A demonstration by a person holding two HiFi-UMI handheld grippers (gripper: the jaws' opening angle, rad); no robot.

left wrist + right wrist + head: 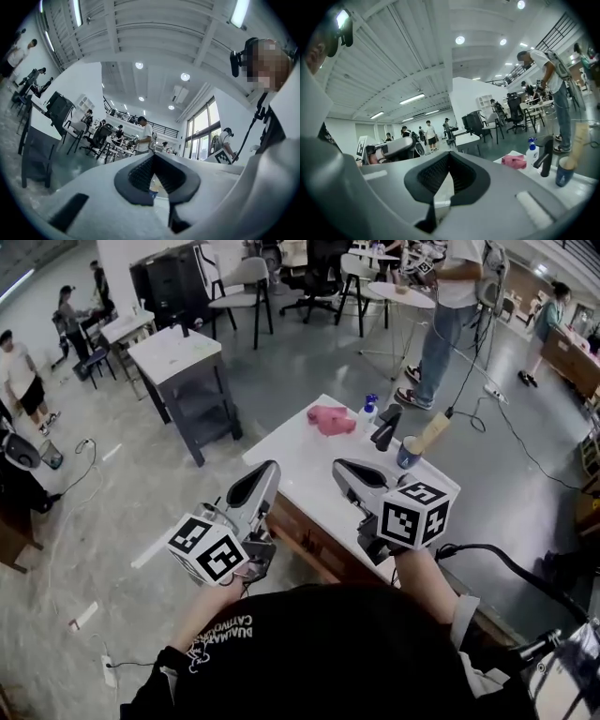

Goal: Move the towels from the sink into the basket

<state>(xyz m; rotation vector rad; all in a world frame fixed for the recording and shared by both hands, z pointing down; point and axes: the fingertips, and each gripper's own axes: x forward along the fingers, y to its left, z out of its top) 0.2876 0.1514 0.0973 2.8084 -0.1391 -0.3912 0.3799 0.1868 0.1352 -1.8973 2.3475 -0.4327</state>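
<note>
**Both grippers empty, pink towel waiting on the counter**

Here we are at the white counter, and I've got both tools out in front of me over its near edge. My left gripper has its jaws pressed together, tips meeting, with nothing between them. Its own view confirms that: left gripper, dark pads closed to a point, only the room beyond. My right gripper is the same, jaws squeezed fully together and pinching nothing. From its own camera the right gripper shows pads meeting at the tip.

Now the towel! The pink towel lies in a crumpled heap on the counter top at twelve o'clock from my right gripper's tips and about one o'clock from my left's, apart from both. In the right gripper view the pink towel lies at three o'clock from the jaws.

Just beside the towel, at its three o'clock, stands a blue-capped bottle. A black faucet rises at the towel's four o'clock, and beyond it a blue cup holds a tan handle leaning out.
</note>
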